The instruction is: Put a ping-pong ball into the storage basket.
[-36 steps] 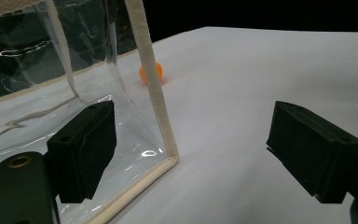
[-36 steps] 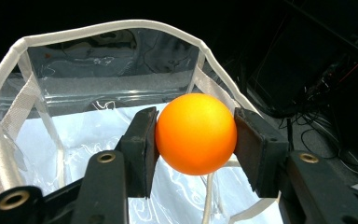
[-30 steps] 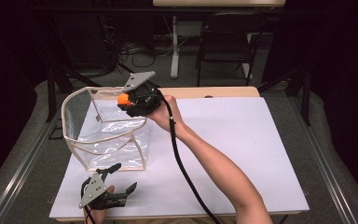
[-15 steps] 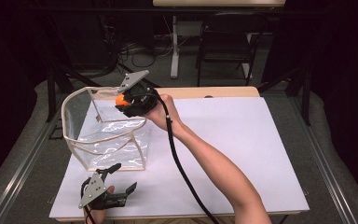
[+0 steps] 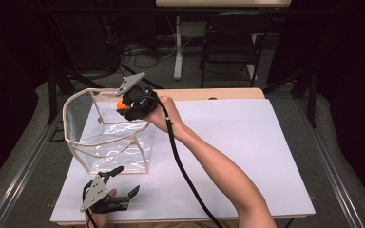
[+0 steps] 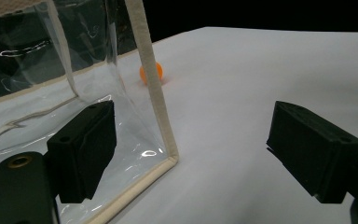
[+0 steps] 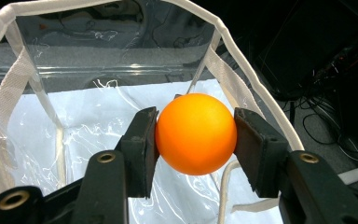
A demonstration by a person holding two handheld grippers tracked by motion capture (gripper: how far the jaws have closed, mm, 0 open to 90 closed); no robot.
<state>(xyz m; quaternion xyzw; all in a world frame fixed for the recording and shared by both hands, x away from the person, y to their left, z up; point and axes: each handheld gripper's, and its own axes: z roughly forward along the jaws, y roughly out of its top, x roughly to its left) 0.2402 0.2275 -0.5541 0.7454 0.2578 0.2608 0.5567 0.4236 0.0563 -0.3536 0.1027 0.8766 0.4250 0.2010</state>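
Observation:
A clear plastic bag (image 5: 105, 140) with beige trim stands open on the left of the white table (image 5: 247, 142). My right gripper (image 5: 122, 106) hovers over the bag's far right rim, shut on an orange ball (image 5: 120, 103). In the right gripper view, the ball (image 7: 196, 133) sits between both pads above the bag's opening (image 7: 242, 60). My left gripper (image 5: 126, 180) rests open near the table's front left, just in front of the bag. In the left gripper view its jaws stand wide on either side of the bag's corner seam (image 6: 151, 88), and a second orange ball (image 6: 150, 73) lies on the table beyond it.
The right gripper's black cable (image 5: 185, 175) trails across the table along the forearm. A dark chair (image 5: 228, 47), a table leg (image 5: 177, 47) and floor cables (image 5: 138, 50) stand beyond the far edge. Metal rails (image 5: 28, 161) flank the table.
The right gripper has edged slightly left over the bag's opening with the ball still in it. The left gripper has not moved.

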